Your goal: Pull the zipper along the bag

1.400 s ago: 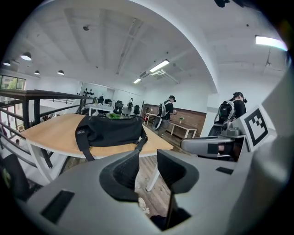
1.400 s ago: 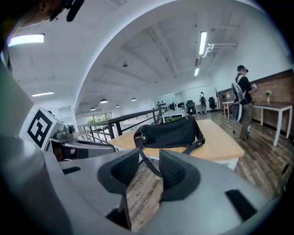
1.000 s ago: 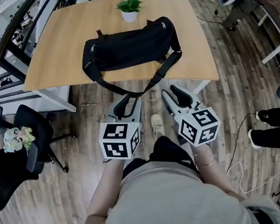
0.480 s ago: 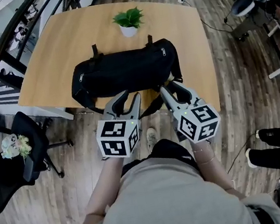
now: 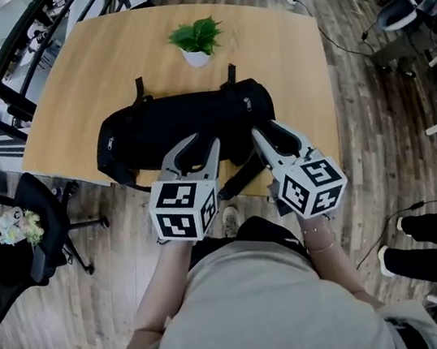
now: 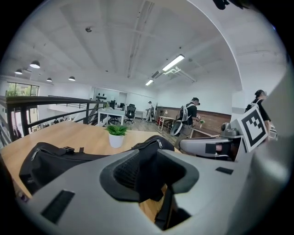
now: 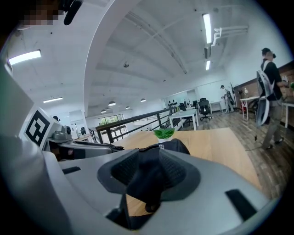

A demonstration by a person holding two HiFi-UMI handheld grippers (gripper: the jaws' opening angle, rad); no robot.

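Nearest the camera is the person's grey-shirted torso (image 5: 257, 311), with a forearm reaching forward on each side to a marker cube (image 5: 181, 210) on the left and another (image 5: 311, 188) on the right. One shoe (image 5: 230, 218) shows on the plank floor between the cubes.

The left gripper (image 5: 196, 150) hangs over the near edge of the black bag (image 5: 177, 122). In its own view the left gripper (image 6: 151, 172) has its jaws spread wide and grips nothing; the bag's dark fabric (image 6: 50, 158) only shows through the gap. The right gripper (image 5: 272, 138) sits level with it, just to the right, over the bag's near right end. Its jaws are likewise parted and empty in the right gripper view (image 7: 149, 176), with the bag (image 7: 172, 146) behind the opening. Whether either gripper touches the fabric cannot be told.

The bag lies lengthwise across the near half of the wooden table (image 5: 291, 59). Its strap (image 5: 240, 181) droops over the near edge between the two grippers. A small zipper pull (image 5: 247, 105) shows near the bag's right end — also visible from the left gripper (image 6: 159, 143).

Just beyond the bag, apart from it, stands a green plant in a white pot (image 5: 196, 40).

On the floor to the left of the table is a black office chair (image 5: 38, 202). Farther off, the gripper views show an open office with desks, and people standing at the right (image 6: 188, 114) (image 7: 268, 92).
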